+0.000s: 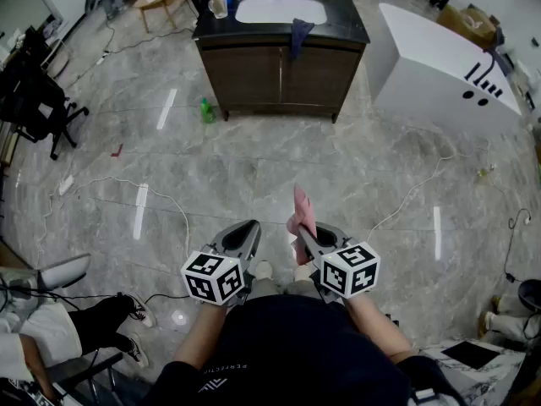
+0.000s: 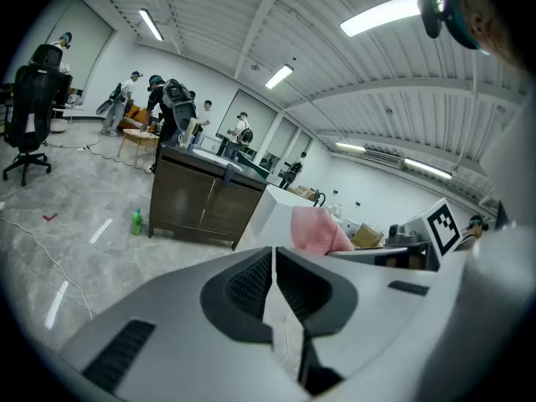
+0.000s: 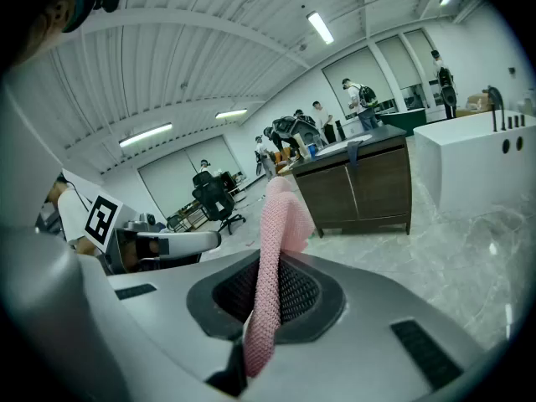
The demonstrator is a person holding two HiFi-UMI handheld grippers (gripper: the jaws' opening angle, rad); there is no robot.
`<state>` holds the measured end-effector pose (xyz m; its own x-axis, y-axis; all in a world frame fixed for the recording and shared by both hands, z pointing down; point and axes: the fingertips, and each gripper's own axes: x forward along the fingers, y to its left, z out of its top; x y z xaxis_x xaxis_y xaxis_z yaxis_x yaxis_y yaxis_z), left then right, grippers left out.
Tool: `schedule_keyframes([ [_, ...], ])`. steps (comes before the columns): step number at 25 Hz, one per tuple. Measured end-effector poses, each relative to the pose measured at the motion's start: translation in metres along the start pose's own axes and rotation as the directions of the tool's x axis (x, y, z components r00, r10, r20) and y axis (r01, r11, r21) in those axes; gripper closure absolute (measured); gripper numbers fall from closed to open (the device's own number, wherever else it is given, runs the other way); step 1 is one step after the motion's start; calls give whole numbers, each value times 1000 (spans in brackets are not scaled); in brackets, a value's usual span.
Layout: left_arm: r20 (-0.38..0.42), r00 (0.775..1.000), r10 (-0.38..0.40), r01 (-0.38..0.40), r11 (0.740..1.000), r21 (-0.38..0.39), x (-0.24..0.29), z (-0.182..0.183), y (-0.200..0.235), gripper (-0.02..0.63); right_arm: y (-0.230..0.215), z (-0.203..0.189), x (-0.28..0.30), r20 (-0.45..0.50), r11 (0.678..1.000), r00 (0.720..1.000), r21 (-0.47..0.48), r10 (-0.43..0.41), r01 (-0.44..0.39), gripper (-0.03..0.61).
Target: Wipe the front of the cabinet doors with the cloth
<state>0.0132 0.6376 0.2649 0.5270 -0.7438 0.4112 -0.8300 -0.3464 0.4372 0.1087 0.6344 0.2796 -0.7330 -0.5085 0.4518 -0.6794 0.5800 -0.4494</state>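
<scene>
far from the cabinet doors (image 1: 281, 79), right hand-held gripper (image 1: 303, 233) grips the cloth (image 1: 302, 208), left hand-held gripper (image 1: 250, 228) is clenched empty; cables (image 1: 414, 190) could trip.

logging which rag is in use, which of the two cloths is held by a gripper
The pink cloth, clamped upright in the right gripper. The dark blue cloth only hangs over the front edge of the cabinet, with nothing holding it.
</scene>
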Motion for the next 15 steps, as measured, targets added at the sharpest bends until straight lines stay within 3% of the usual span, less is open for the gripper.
schedule_keyframes([
  [15,-1,1000,19,-19,1000,-18,-15,-1,20,592,16,0,19,-12,999,1000,33,18,-17,537],
])
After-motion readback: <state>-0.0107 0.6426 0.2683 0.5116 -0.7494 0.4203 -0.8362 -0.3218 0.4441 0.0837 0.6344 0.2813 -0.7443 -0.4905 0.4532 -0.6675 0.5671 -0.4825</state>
